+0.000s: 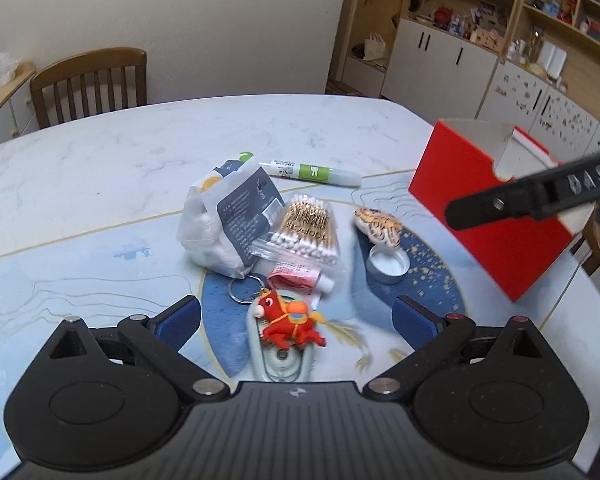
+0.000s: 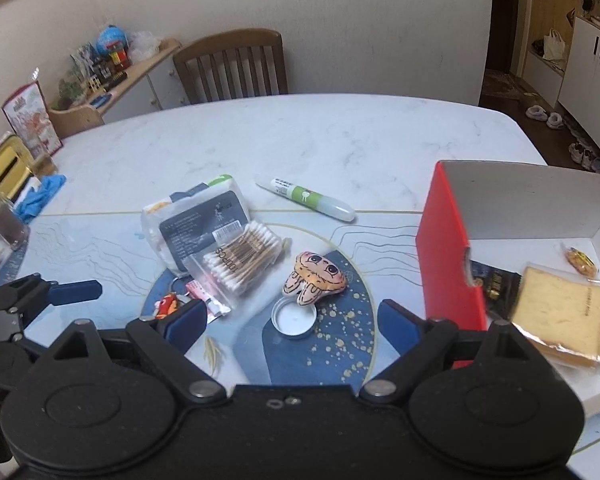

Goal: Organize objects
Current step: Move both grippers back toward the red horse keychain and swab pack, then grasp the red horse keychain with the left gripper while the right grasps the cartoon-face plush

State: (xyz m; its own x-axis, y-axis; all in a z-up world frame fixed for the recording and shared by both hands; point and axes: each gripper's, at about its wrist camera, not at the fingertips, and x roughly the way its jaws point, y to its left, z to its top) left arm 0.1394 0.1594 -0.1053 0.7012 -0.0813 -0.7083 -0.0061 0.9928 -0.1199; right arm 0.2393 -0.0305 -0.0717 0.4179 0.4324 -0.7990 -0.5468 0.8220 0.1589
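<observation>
Above the table (image 1: pixel 100 168), both tongs (image 1: pixel 296 320) (image 2: pixel 292 324) gape wide, holding nothing.

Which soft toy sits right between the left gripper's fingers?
The red horse keychain; the tiger-striped plush lies farther off, beside the round tin lid.

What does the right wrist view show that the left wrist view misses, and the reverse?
Only the right wrist view looks inside the red box, where a wrapped cake slice lies. Only the left wrist view shows the red horse keychain whole, between the open left gripper fingers. Both share the cotton swabs, green tube, tin lid and tiger plush.
</observation>
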